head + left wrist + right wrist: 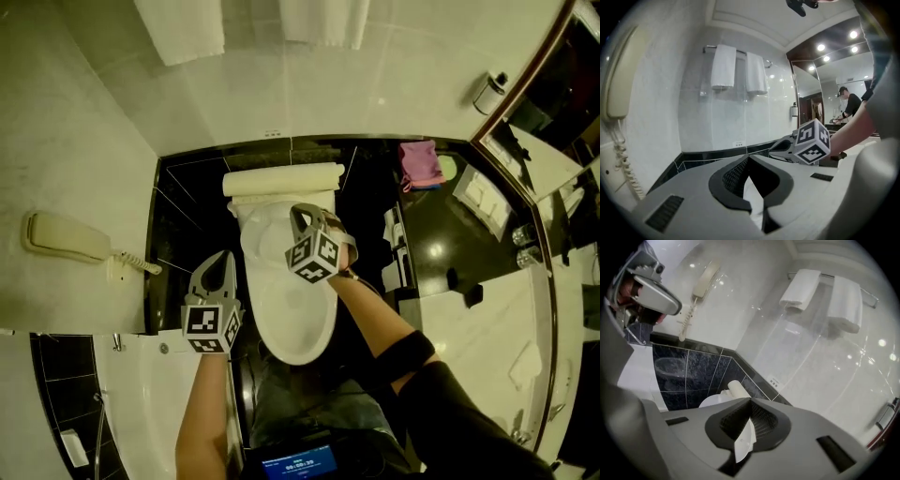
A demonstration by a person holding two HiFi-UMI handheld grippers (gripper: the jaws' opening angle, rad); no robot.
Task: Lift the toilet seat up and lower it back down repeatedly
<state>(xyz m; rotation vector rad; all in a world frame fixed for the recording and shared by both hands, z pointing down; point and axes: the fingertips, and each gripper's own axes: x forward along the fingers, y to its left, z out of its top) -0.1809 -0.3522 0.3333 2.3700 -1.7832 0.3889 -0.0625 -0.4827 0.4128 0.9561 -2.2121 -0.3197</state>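
The white toilet (292, 323) stands in the middle of the head view with its seat and lid (704, 402) lying flat. My right gripper (299, 212) hovers over the back part of the lid and points toward the tank. Its jaws meet at the tips (751, 400), and only the white toilet shows through the gap behind them. My left gripper (225, 255) hangs beside the toilet's left side, apart from it. Its jaws also meet at the tips (749, 158), with nothing held. In the left gripper view the right gripper (774, 147) and its marker cube appear just ahead.
A cream roll (281, 178) lies across the tank top. A wall phone (64, 236) hangs on the left, with towels (180, 28) above. A white bathtub rim (141, 375) runs at the lower left. The counter (487, 309) on the right has a pink cloth (421, 161) behind it.
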